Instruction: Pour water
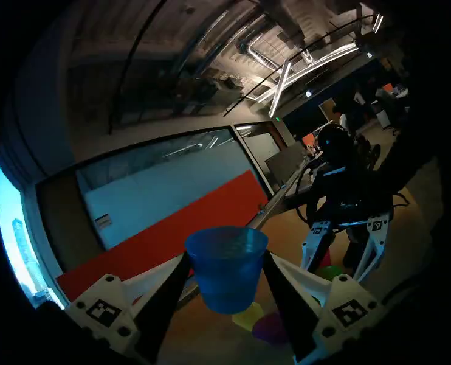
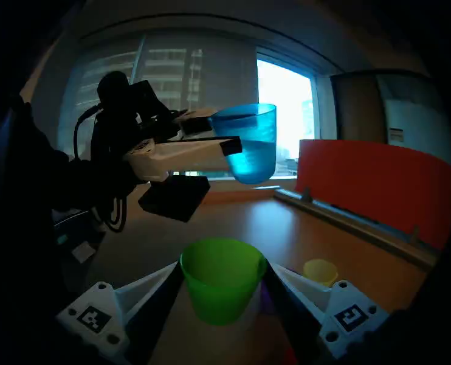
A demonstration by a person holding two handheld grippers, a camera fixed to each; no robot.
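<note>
We are gripping the blue cup (image 1: pixel 227 274) between the jaws of the left gripper (image 1: pixel 227 258), which are pressing on its sides just under the rim. It is translucent plastic, round and tapering toward the base. In the right gripper view it is hanging in the air, above and beyond the right jaws, close to upright, with water showing in its lower part.

We are clamping the green cup (image 2: pixel 222 280) in the jaws of the right gripper (image 2: pixel 223 267). It is smooth and tapered, with its mouth facing up, and it is sitting low over the wooden table (image 2: pixel 256 225). Open air is separating the two rims.

To the right of the right jaws a small yellow cup (image 2: pixel 320 272) is standing on the table, apart from the green cup. Below the left jaws a purple cup (image 1: pixel 273 328) is sitting on the table. Beyond the jaws, a rail and a flat red panel (image 2: pixel 377 182) are bounding the table's far edge.
</note>
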